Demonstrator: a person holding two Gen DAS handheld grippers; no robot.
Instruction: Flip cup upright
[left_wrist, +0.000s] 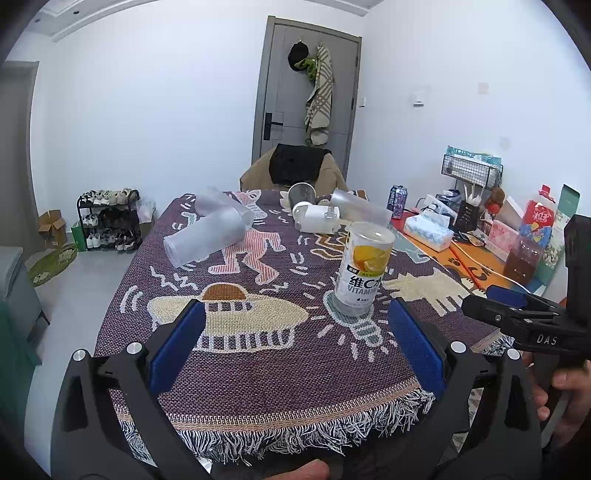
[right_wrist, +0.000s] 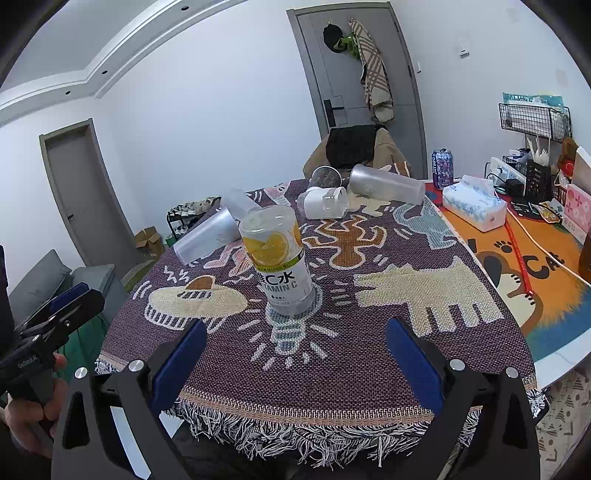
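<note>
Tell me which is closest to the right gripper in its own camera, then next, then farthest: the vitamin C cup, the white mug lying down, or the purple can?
1. vitamin C cup: stands just ahead of the right gripper, slightly left.
2. white mug: lies on its side mid-table, beyond the cup.
3. purple can: upright at the far right, past the blanket's edge.

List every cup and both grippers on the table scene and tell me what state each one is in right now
Vitamin C cup: standing, mouth down.
Frosted cups at left: lying on their sides.
White cup: on its side.
Long frosted cup: on its side.
Clear glass: tipped, mouth toward camera.
Left gripper: open, empty.
Right gripper: open, empty.
</note>
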